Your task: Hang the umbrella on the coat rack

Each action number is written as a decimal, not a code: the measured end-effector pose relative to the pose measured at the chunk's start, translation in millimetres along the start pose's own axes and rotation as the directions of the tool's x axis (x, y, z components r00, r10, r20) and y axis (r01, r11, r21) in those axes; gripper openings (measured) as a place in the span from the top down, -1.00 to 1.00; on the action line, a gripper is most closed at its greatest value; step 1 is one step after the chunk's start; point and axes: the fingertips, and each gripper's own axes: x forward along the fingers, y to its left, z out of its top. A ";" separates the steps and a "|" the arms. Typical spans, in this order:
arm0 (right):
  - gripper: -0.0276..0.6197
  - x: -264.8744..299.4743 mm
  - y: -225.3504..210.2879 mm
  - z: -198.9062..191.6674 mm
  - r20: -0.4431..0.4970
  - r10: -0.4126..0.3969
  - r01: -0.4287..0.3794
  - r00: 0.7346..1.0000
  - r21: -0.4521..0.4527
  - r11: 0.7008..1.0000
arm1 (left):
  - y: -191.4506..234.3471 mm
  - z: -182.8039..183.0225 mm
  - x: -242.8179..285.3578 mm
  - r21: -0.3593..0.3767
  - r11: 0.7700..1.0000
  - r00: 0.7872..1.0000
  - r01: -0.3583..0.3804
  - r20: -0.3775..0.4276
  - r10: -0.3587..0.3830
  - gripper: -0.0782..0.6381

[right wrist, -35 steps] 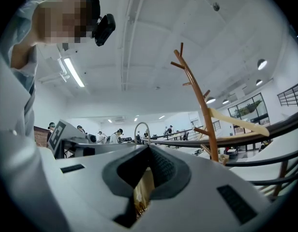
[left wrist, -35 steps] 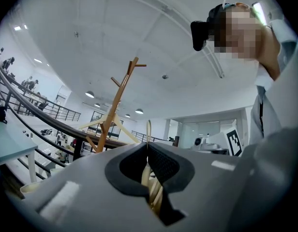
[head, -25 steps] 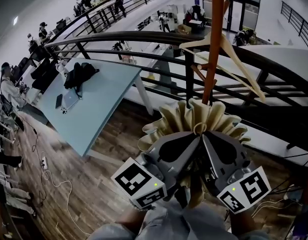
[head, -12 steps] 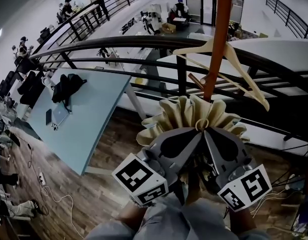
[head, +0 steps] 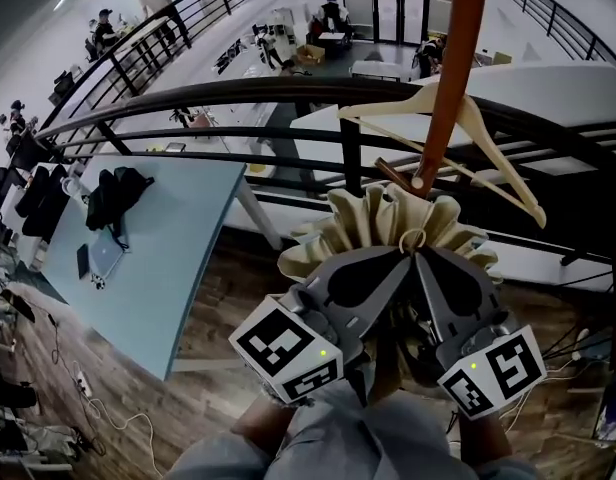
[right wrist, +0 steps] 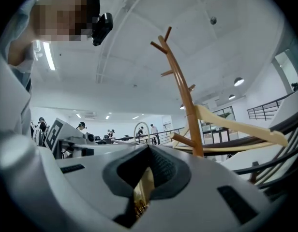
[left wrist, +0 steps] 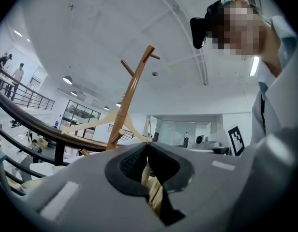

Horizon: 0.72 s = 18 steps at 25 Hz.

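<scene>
- Black mezzanine railing (head: 238, 93) curves across the background, with a pale-blue counter (head: 188, 248) on the floor below at left.
- Left gripper (left wrist: 148, 148) is clamped on the folded beige umbrella (head: 373, 218).
- Right gripper (right wrist: 148, 151) clamps the umbrella too.
- Its ruffled top sits just beside the coat rack (head: 450, 78) pole, under a wooden hanger (head: 498, 163).

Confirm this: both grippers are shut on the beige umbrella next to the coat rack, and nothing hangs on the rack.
One thing is wrong. The coat rack is not bare: a pale wooden hanger hangs on it, as the right gripper view shows. The rest holds: the left gripper and the right gripper both have their jaws shut on the beige umbrella beside the rack.
</scene>
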 end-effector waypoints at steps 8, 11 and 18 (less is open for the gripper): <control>0.91 14.9 -11.9 1.0 0.007 -0.084 0.085 0.996 -0.022 0.996 | 17.0 3.0 11.0 0.002 0.998 0.998 0.059 -0.008 -0.059 0.75; 0.91 20.4 -17.2 2.3 0.011 -0.108 0.109 0.994 -0.022 0.994 | 23.1 5.1 16.0 0.005 0.997 0.997 0.077 -0.007 -0.077 0.75; 0.91 32.8 -31.0 3.5 0.002 -0.142 0.142 0.990 -0.032 0.989 | 37.0 6.7 28.9 -0.001 0.995 0.995 0.102 -0.008 -0.102 0.75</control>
